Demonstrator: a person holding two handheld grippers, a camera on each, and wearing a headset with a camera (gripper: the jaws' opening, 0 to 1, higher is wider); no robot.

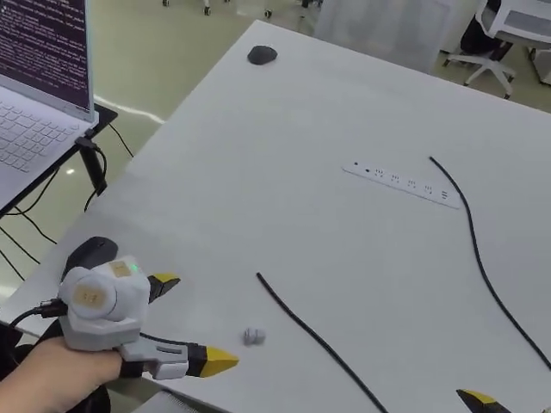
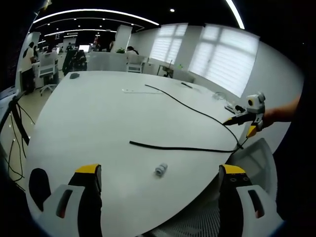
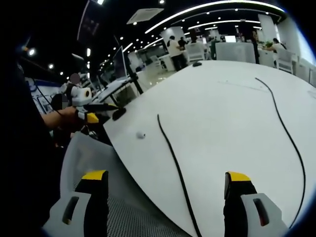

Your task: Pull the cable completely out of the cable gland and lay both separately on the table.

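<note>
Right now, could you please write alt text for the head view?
A small grey cable gland lies on the white table, apart from a long black cable. The open left gripper hovers at the table's near edge.

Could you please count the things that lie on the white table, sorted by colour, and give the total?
Black: 2, the cable and the mouse
White: 1, the power strip
Grey: 1, the cable gland
Total: 4
</note>
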